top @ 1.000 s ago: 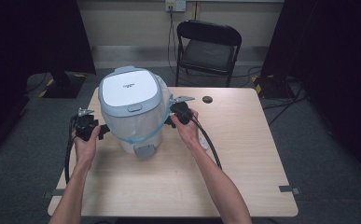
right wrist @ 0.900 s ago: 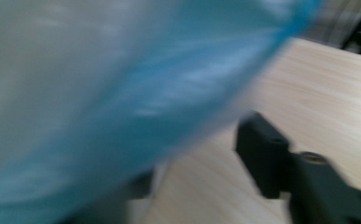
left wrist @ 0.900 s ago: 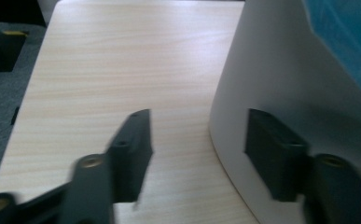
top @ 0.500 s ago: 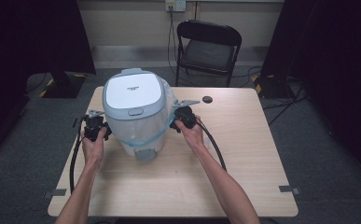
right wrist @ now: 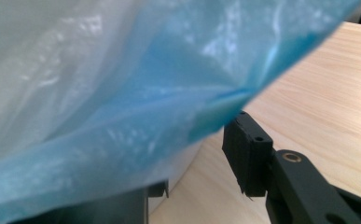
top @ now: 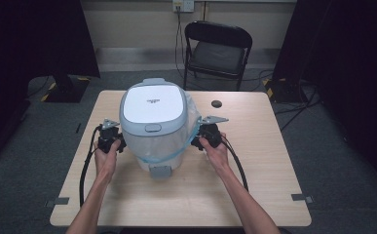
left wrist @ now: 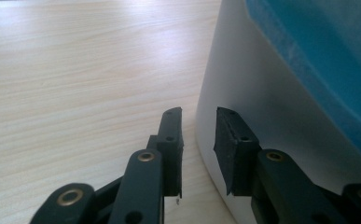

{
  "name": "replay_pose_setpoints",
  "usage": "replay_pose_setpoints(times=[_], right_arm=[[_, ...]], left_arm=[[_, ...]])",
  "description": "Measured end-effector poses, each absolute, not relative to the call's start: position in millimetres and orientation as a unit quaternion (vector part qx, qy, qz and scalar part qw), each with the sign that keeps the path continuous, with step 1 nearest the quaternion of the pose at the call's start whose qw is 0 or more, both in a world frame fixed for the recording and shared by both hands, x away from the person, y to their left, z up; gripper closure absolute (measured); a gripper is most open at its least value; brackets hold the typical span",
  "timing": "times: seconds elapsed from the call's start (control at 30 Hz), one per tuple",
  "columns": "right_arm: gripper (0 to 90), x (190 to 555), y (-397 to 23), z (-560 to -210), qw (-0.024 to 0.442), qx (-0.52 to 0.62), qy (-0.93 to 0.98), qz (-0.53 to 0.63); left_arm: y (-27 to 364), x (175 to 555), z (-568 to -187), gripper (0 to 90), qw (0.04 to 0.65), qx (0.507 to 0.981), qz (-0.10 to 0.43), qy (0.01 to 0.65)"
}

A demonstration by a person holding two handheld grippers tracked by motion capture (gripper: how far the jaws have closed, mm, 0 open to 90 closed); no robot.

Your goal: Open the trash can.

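A white bin (top: 152, 146) with a grey-blue lid (top: 152, 105) stands mid-table, lined with a pale blue plastic bag (top: 192, 122) that hangs out along its right side. My left gripper (top: 117, 142) sits low against the bin's left wall (left wrist: 262, 93). Its jaws (left wrist: 199, 149) are a narrow gap apart with nothing between them. My right gripper (top: 198, 139) is at the bin's right side, open. The bag (right wrist: 122, 93) drapes over its left jaw. Its right fingertip (right wrist: 248, 154) stands free of the bag, and I cannot tell whether any film lies in the gap.
The wooden table (top: 254, 185) has bare room in front and to the right of the bin. A small black disc (top: 216, 103) lies at the back right. A grey tab (top: 160, 171) juts from the bin's front base. A black folding chair (top: 217, 48) stands behind the table.
The bin has shifted a little right and nearer to the person. Both hands moved with it and sit lower on its sides; the right gripper is now under the hanging bag.
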State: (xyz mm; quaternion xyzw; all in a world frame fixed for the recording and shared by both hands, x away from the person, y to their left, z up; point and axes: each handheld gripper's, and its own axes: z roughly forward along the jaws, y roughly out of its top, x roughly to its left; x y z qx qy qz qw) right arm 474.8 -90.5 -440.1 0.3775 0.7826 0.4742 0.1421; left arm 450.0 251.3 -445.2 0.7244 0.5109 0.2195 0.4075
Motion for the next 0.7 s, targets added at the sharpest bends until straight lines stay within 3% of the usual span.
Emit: replay_pose_setpoints(times=[0.33,0.47,0.7], right_arm=[[61.6,445,-113,-435,0.153,0.372,0.784,0.473],[61.6,434,-117,-433,0.161,0.366,0.787,0.470],[60.5,417,-119,-432,0.155,0.359,0.788,0.475]], left_arm=[[234,433,-447,72.4,0.421,0.733,0.209,0.492],[235,429,-444,67.5,0.415,0.743,0.202,0.485],[233,415,-445,71.4,0.422,0.742,0.196,0.483]])
